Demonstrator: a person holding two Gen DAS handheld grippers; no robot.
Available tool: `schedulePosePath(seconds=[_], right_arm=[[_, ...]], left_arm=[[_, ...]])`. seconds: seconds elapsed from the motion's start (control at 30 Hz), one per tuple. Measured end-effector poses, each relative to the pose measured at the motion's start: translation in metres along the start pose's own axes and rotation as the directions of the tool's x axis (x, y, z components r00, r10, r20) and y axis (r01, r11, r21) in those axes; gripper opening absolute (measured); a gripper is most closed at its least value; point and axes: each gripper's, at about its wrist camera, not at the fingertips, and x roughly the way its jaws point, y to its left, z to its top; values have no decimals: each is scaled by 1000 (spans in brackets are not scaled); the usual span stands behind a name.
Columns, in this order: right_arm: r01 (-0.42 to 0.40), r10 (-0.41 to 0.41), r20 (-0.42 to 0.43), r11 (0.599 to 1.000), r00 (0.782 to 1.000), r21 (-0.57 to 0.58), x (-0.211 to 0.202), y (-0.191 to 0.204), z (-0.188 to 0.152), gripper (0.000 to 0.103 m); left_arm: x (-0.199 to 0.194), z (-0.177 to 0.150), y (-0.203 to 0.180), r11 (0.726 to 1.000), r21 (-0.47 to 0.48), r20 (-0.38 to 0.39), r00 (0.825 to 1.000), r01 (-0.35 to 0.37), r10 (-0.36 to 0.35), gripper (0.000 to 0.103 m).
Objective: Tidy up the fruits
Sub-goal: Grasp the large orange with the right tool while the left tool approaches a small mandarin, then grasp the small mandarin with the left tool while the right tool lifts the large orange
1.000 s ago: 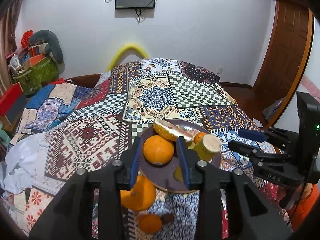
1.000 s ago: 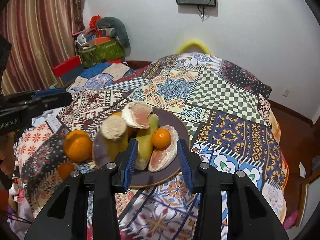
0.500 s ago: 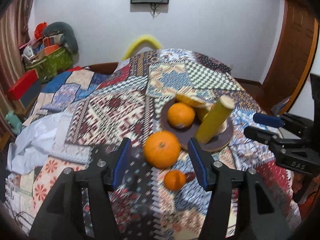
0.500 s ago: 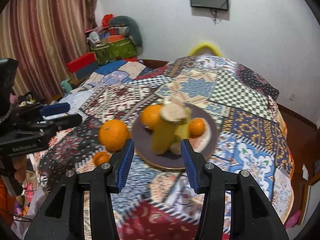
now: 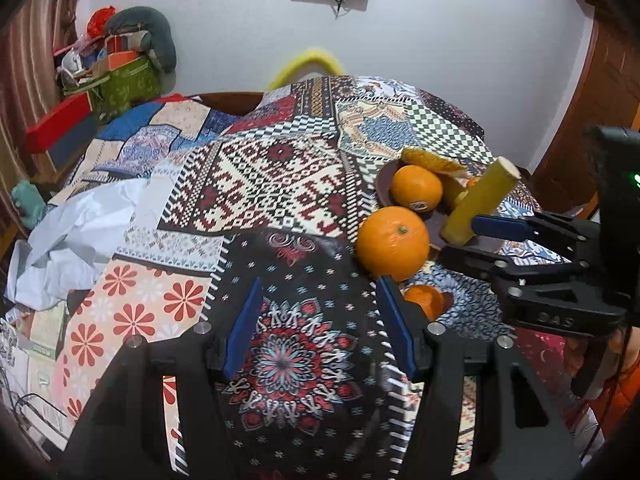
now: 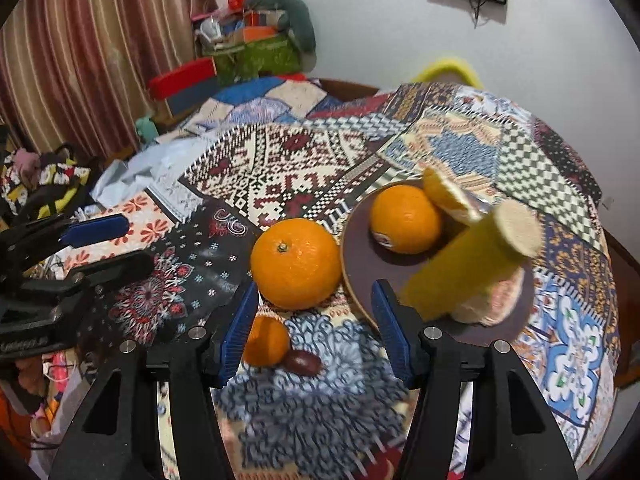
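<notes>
While right gripper (image 6: 314, 330) jaws open — empty, big orange (image 6: 296, 263) beside plate (image 6: 360, 280)

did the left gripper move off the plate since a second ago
Yes. The left gripper has backed away leftward from the plate, now framing bare quilt.

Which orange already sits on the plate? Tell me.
The stickered orange on the brown plate; the larger orange and small orange lie on the cloth.

Oranges (image 6: 295, 263) beside fruit-laden plate (image 6: 356, 248)
</notes>
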Motion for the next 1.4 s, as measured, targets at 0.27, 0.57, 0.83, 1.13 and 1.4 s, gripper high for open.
schedulePosePath(seconds=[0.27, 0.57, 0.83, 1.13, 1.4], right_arm=[[18, -20, -51, 999, 999, -51, 30, 13, 10, 56], [22, -27, -73, 997, 997, -70, 52, 20, 11, 68], [3, -5, -68, 999, 998, -35, 45, 16, 13, 64], [-13, 13, 38, 1000, 999, 7, -18, 8, -2, 64], [38, -44, 87, 997, 995, 73, -62, -27, -29, 64]], left_arm=[[22, -7, 14, 1000, -27, -25, 1000, 13, -13, 58], [36, -10, 23, 997, -66, -50, 998, 30, -33, 58], [30, -7, 17, 998, -59, -41, 999, 31, -33, 58], [13, -4, -6, 998, -27, -15, 999, 52, -52, 58], [15, -7, -38, 997, 5, -40, 996, 82, -82, 58]])
